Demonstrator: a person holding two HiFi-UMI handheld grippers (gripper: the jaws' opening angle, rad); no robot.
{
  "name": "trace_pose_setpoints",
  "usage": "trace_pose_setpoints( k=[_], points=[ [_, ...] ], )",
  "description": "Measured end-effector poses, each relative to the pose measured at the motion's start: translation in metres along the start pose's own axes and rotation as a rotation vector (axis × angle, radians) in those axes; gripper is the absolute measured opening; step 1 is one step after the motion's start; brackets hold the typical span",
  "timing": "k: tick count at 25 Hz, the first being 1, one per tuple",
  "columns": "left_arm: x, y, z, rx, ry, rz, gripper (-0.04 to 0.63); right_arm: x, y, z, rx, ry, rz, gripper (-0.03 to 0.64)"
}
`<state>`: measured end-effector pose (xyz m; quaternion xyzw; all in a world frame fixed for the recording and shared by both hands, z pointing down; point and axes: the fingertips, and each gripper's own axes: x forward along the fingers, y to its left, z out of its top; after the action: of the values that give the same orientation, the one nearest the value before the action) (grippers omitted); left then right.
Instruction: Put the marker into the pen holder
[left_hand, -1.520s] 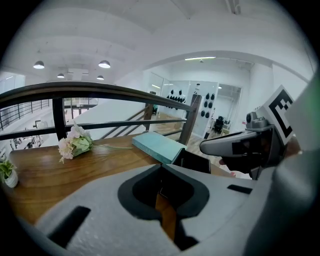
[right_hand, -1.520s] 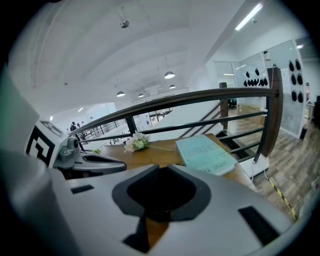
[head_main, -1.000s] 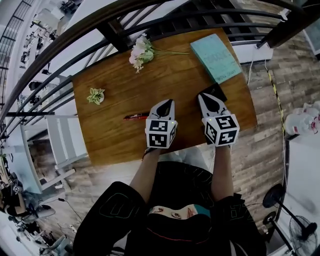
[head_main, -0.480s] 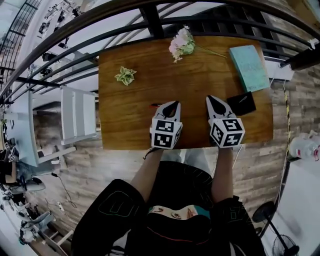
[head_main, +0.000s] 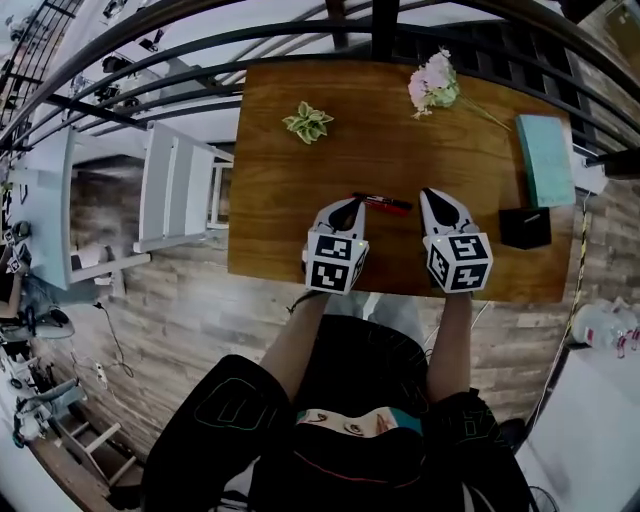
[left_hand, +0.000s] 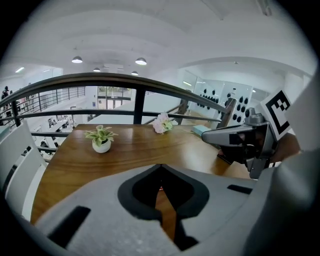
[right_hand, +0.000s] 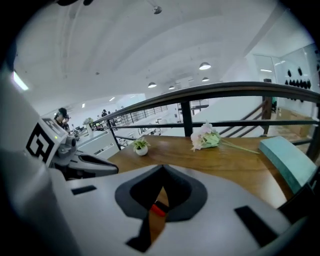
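On the near half of the desk, the red-and-black marker is lying flat and crosswise between the tips of the two tools. The left tool is hovering at its left end and the right tool just beside its right end. Both are showing jaws drawn together and gripping nothing, presumably because no pickup is begun. The black pen holder is sitting well to the right, near the teal book, so a rightward carry is probably awaiting.
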<state>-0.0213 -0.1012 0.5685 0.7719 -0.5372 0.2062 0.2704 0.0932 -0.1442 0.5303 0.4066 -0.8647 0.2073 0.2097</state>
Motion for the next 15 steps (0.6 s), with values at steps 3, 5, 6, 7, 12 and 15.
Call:
trace_pose_setpoints(
  k=[3,5,6,7,12,15],
  points=[
    [-0.007,0.025,-0.007,-0.032,0.000,0.008,0.008,0.021,0.022,-0.002,-0.057,0.046,0.021,0.006],
    [-0.010,0.039,-0.013,-0.058,0.001,0.013,0.008,0.033,0.037,-0.006,-0.094,0.080,0.042,0.006],
    [-0.011,0.044,-0.017,-0.074,0.001,0.014,0.008,0.039,0.044,-0.009,-0.112,0.098,0.053,0.006],
    [-0.011,0.048,-0.021,-0.090,0.001,0.015,0.008,0.044,0.051,-0.012,-0.130,0.117,0.063,0.006],
    [-0.010,0.063,-0.040,-0.168,-0.003,0.021,0.008,0.068,0.079,-0.037,-0.244,0.222,0.111,0.008],
    [-0.011,0.070,-0.051,-0.214,-0.001,0.026,0.008,0.081,0.091,-0.052,-0.314,0.285,0.136,0.011]
  ],
)
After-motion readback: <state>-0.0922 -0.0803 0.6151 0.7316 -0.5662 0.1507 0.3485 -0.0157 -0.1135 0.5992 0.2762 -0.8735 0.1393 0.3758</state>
